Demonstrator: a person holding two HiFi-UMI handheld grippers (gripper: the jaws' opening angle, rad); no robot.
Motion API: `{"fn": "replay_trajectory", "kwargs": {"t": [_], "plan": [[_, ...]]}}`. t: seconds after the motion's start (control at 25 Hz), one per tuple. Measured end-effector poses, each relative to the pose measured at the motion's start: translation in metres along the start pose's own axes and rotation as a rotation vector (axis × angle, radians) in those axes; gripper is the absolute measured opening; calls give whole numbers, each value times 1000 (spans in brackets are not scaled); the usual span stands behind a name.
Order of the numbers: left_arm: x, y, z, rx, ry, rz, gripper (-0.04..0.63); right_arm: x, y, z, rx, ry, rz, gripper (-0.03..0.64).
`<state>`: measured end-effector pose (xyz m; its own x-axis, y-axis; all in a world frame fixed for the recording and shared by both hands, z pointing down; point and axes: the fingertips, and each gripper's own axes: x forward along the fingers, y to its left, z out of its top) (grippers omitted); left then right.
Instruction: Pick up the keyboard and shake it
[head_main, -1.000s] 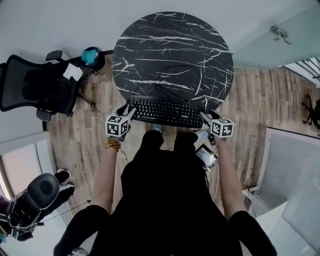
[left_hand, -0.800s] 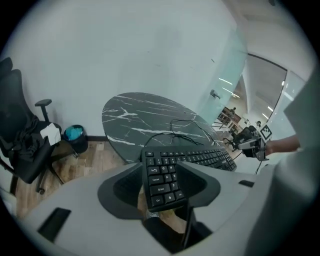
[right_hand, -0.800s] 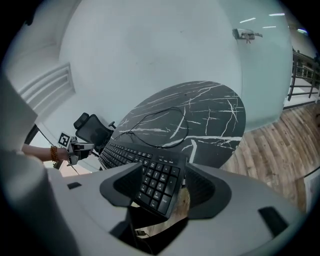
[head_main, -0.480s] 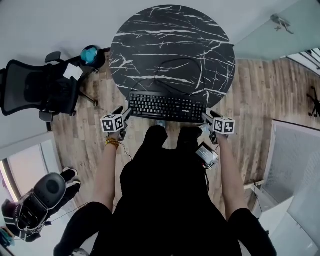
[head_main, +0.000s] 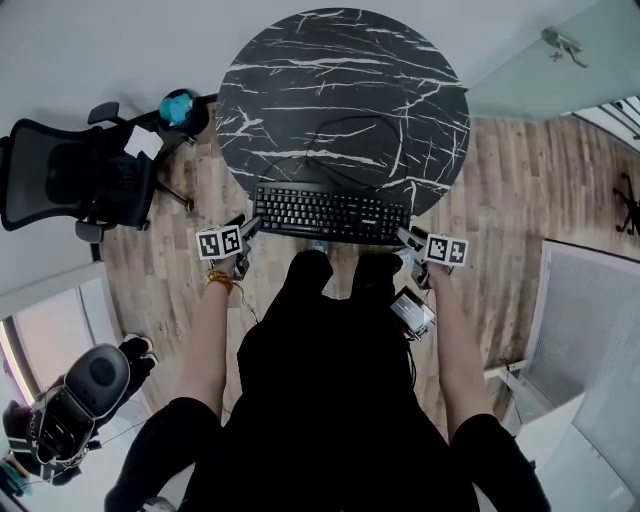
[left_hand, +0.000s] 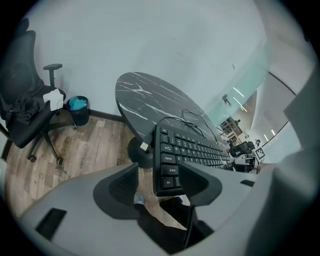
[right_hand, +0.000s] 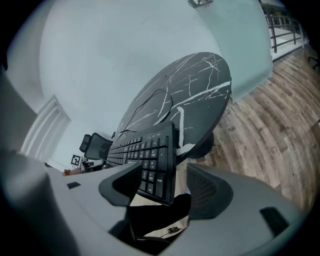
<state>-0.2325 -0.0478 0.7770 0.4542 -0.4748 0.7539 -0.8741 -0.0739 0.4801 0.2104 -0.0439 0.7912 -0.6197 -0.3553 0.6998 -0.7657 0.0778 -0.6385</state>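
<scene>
Looks down on a black keyboard (head_main: 330, 213) lying along the near edge of a round black table (head_main: 340, 80) with white lines, in the middle of the frame. Has the left gripper (head_main: 246, 230) at the keyboard's left end and the right gripper (head_main: 408, 238) at its right end. Shows both pairs of jaws spread wide, having just been opening, each with one end of the keyboard in between. Leaves a gap beside each end, so no squeezing. Puts a black chair (head_main: 60, 180) at the upper left, on the wood floor (head_main: 520, 200).
</scene>
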Motion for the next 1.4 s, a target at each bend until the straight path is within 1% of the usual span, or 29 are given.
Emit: {"fn": "replay_trajectory", "kwargs": {"t": [0.16,0.32,0.48,0.64,0.84,1.04,1.28,1.4], "plan": [[8,-4,-2,-25,8,-19,247,3,1,-2,22,17,20,259],[13,-6,4,-72,-11,-41,250,7,2,0,41,22,42,261],[20,-10,8,-79,3,-58,252,13,6,2,49,27,51,261],[26,-13,11,-90,7,-67,252,22,6,2,52,35,40,261],[34,-17,6,-88,35,-66,252,24,5,-3,68,55,30,261],[36,-16,4,-120,29,-65,252,28,4,-2,69,43,15,261],[40,-14,3,-102,67,-45,252,30,3,-3,81,57,-1,261],[42,-14,3,-98,94,-32,252,30,2,-3,64,63,-24,259]]}}
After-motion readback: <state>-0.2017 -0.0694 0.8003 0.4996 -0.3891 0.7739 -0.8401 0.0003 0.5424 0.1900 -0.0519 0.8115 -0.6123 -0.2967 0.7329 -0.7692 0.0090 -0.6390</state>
